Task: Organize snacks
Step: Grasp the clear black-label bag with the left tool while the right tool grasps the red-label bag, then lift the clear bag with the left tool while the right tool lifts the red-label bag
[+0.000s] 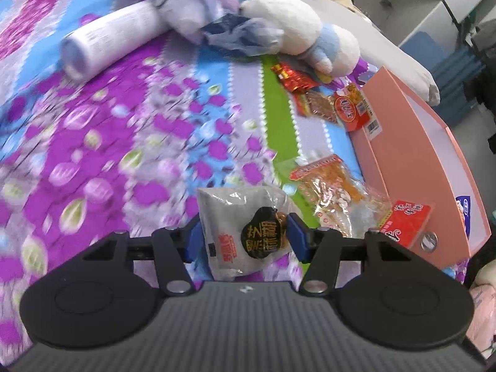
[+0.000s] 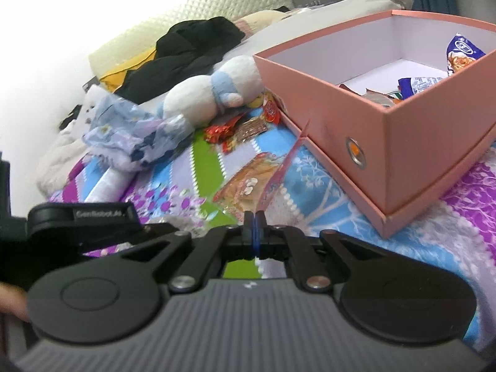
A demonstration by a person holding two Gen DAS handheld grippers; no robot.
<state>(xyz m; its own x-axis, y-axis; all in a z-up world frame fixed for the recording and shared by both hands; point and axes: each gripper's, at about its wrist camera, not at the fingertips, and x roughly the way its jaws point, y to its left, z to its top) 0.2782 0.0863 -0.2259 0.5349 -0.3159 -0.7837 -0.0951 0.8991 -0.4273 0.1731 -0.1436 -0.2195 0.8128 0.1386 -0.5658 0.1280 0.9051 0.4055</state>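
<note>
Snacks lie scattered on a floral bed cover. Nearest in the left view, the left claw pinches a grey snack packet with a black label, lifted over the cover. The right claw is closed on the edge of a thin red packet. Loose packets lie at two o'clock beside a pink box holding more snacks. A plush toy rests at twelve o'clock.
</note>
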